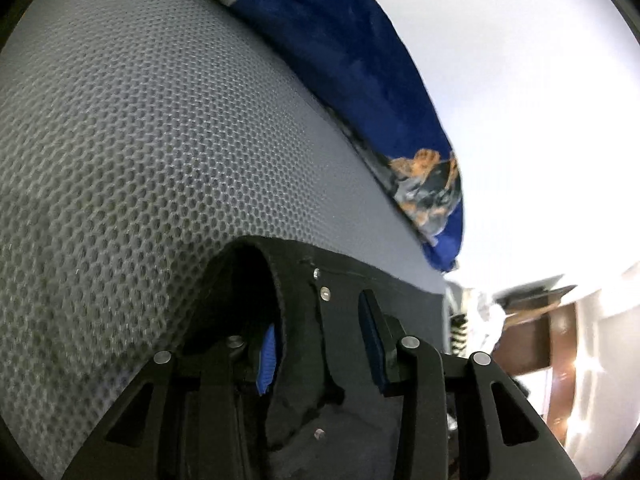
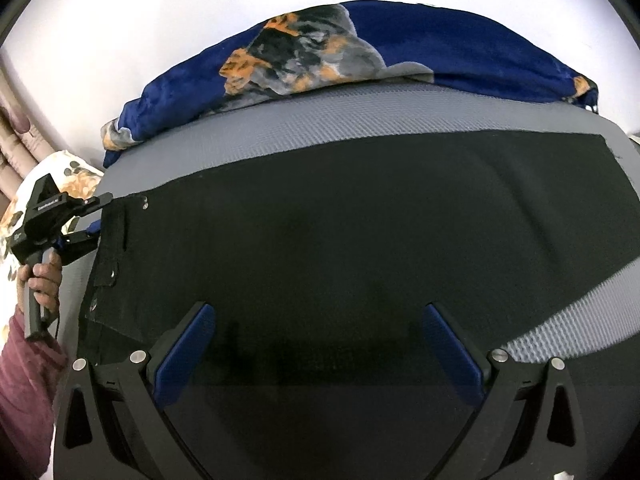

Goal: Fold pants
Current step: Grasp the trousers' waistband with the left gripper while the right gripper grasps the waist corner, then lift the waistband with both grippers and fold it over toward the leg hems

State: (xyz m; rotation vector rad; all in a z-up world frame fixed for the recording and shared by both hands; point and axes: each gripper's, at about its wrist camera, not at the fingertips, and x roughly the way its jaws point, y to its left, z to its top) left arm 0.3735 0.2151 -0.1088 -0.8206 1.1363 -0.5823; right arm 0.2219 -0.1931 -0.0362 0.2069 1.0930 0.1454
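Black pants [image 2: 340,232] lie flat across a grey mesh mattress [image 2: 320,120], waistband with metal rivets at the left. My left gripper [image 1: 316,320] sits at the waistband corner [image 1: 304,300], with the black fabric between its blue pads; the jaws stand partly closed around it. It also shows in the right wrist view [image 2: 100,216], held by a hand at the pants' left edge. My right gripper [image 2: 318,320] is wide open and empty, hovering just above the middle of the pants, near their front edge.
A blue blanket with a dog print [image 2: 320,56] lies bunched along the far edge of the mattress. A floral pillow [image 2: 76,176] sits at the left. Brown wooden furniture [image 1: 540,332] stands beyond the mattress edge in the left wrist view.
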